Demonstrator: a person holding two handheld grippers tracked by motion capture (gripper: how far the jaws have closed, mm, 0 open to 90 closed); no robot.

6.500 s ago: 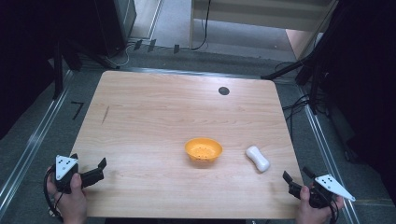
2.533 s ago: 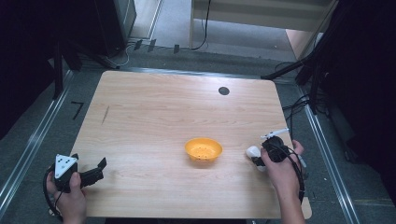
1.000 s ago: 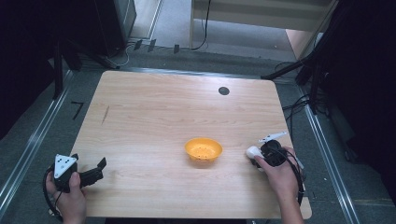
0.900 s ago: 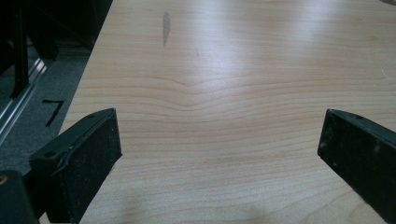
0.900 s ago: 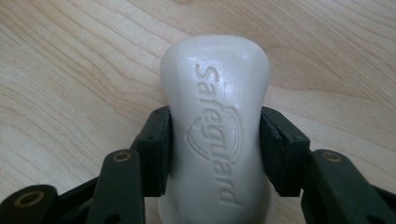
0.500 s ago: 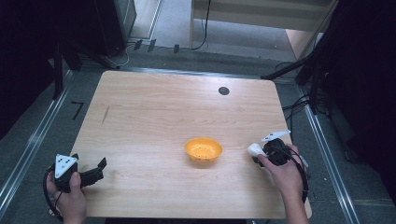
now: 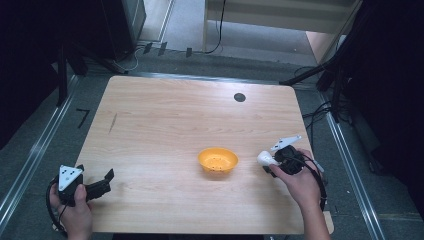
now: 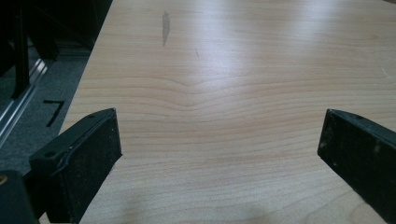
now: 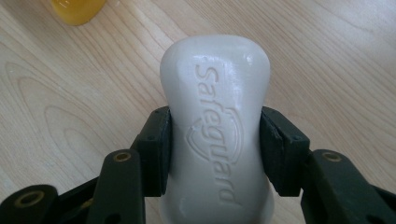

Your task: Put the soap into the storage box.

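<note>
White soap bar (image 9: 215, 126) clamped at its waist between the pads of the right hand-held gripper (image 7: 274, 159), held just above the tabletop (image 7: 165, 125) right of the orange bowl (image 7: 217, 160), left hand-held gripper (image 7: 102, 183) rested at the near left corner, jaws spread wide, nothing held.

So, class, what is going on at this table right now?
A person works at a wooden table with a gripper in each hand. The right gripper is shut on a white bar of soap, gripping it at its narrow waist, just right of the orange bowl. The soap points toward the bowl, so dropping it in there looks like the likely next move. The left gripper rests at the table's near left corner, jaws open and holding nothing.
</note>
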